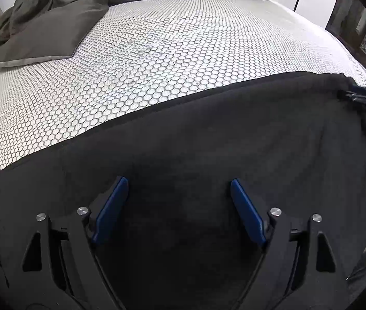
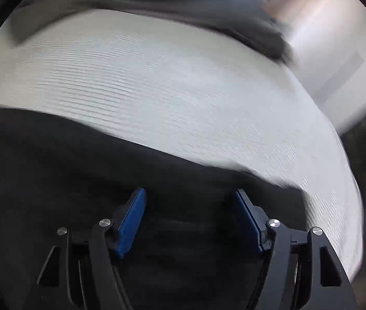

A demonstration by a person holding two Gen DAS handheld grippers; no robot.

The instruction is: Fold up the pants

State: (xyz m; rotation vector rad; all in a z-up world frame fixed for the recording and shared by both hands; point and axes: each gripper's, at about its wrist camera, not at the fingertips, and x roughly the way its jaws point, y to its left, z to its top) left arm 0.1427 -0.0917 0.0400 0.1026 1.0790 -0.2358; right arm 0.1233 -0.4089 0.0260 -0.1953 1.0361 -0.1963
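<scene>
Left wrist view: the black pants (image 1: 208,134) lay spread flat along the near edge of the bed (image 1: 157,51), over its honeycomb-patterned cover, with nothing on top of them.
Right wrist view: heavily motion-blurred; the pants (image 2: 66,160) filled the lower left and the bed (image 2: 183,82) lay beyond.
Left gripper: the left gripper (image 1: 179,188) hung just over the cloth, its blue fingers (image 1: 110,211) spread wide with nothing between them.
Right gripper: the right gripper (image 2: 190,199) hung over the right end of the garment, its fingers (image 2: 131,222) likewise apart and empty.
Far right of the left view: something black met the pants' far corner (image 1: 356,95), possibly the other tool; too small and dark to say.
Long axis: it ran left to right across both views, parallel to the near bed edge; the far hem rose slightly toward the right.
Which end: waistband and cuffs could not be told apart in the dark fabric.
Other bedding: a dark grey duvet (image 1: 48,25) was bunched at the far left, well apart from the pants.
Step in hand: likely the garment was laid out and smoothed, with a fold about to begin.
Next move: probably each gripper must drop onto an edge or corner, pinch a single layer cleanly, then carry it over in step with the other.
</scene>
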